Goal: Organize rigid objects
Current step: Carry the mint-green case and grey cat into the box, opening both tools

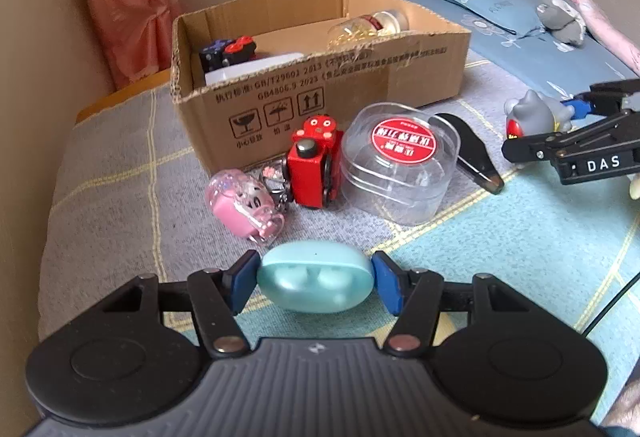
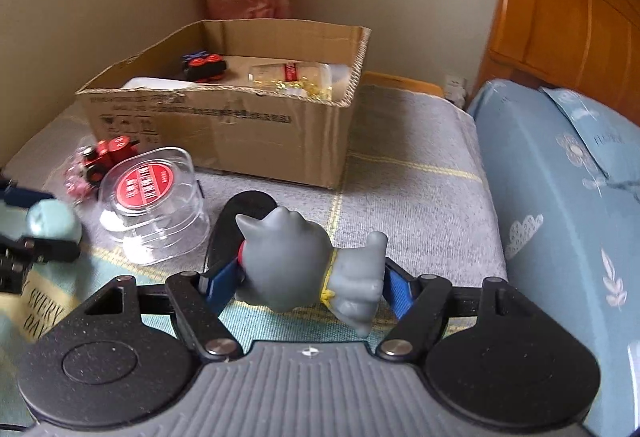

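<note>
With a few things already in the box (image 1: 320, 93) at twelve o'clock, the left claw (image 1: 316, 287) clamped a teal case (image 1: 316, 281), the right claw (image 2: 308, 287) a grey figurine (image 2: 296, 261), while several toys waited on the bed (image 1: 120, 157).

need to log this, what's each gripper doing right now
left gripper: shut on the teal earbud case
right gripper: shut on the grey cat figure

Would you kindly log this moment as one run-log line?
left gripper: shut on teal case | right gripper: shut on grey figurine | cardboard box: partly filled
</note>
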`<state>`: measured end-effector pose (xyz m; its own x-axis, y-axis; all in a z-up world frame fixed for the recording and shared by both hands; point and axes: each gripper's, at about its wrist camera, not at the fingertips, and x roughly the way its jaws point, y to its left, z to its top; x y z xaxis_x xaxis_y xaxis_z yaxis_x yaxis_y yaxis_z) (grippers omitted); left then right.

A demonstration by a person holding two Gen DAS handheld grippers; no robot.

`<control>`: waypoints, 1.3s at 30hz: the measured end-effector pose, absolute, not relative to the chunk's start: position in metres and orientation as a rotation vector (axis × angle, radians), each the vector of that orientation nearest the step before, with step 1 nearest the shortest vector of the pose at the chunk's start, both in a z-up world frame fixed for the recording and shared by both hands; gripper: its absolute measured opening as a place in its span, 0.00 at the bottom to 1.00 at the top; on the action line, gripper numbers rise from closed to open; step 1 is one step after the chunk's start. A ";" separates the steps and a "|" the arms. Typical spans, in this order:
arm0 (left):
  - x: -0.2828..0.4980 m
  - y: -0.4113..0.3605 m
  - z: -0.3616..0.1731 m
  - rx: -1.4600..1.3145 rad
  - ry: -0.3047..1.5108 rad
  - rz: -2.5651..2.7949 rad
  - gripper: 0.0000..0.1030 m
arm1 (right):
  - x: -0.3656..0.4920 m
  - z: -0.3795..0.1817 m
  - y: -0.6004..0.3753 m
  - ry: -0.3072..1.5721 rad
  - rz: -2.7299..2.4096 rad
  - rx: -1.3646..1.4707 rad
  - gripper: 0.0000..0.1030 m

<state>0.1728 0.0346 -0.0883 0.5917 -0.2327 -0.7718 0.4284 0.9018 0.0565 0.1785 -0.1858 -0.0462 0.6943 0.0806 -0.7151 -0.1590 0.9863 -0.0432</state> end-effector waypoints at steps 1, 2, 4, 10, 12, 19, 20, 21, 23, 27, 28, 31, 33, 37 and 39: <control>0.172 0.035 -0.086 0.253 0.854 -0.393 0.59 | 0.178 -0.044 -0.186 0.794 0.142 -0.114 0.76; 0.172 0.035 -0.086 0.262 0.854 -0.395 0.59 | 0.177 -0.042 -0.186 0.794 0.152 -0.122 0.76; 0.173 0.035 -0.086 0.281 0.855 -0.393 0.59 | 0.176 -0.038 -0.187 0.791 0.162 -0.139 0.76; 0.175 0.035 -0.093 0.290 0.867 -0.389 0.59 | 0.174 -0.033 -0.186 0.781 0.176 -0.138 0.76; 0.176 0.036 -0.096 0.273 0.877 -0.393 0.59 | 0.174 -0.032 -0.186 0.782 0.182 -0.138 0.76; 0.183 0.040 -0.095 0.250 0.909 -0.426 0.59 | 0.173 -0.029 -0.185 0.784 0.199 -0.141 0.76; 0.183 0.041 -0.094 0.239 0.911 -0.439 0.58 | 0.173 -0.028 -0.184 0.783 0.201 -0.141 0.76; 0.183 0.041 -0.092 0.230 0.910 -0.444 0.58 | 0.173 -0.027 -0.184 0.780 0.203 -0.143 0.76; 0.182 0.041 -0.088 0.237 0.900 -0.453 0.58 | 0.172 -0.023 -0.183 0.772 0.206 -0.152 0.76; 0.179 0.039 -0.078 0.254 0.883 -0.465 0.58 | 0.173 -0.015 -0.185 0.760 0.215 -0.157 0.76; 0.179 0.039 -0.076 0.255 0.884 -0.465 0.58 | 0.174 -0.013 -0.185 0.759 0.217 -0.159 0.76; 0.180 0.040 -0.067 0.241 0.891 -0.474 0.58 | 0.176 -0.006 -0.184 0.752 0.232 -0.170 0.76; 0.179 0.040 -0.058 0.239 0.887 -0.485 0.58 | 0.177 0.000 -0.183 0.748 0.251 -0.181 0.76; 0.183 0.036 -0.035 0.256 0.861 -0.501 0.58 | 0.183 0.017 -0.179 0.729 0.298 -0.210 0.76; 0.187 0.034 -0.022 0.263 0.845 -0.503 0.58 | 0.188 0.027 -0.176 0.720 0.324 -0.212 0.76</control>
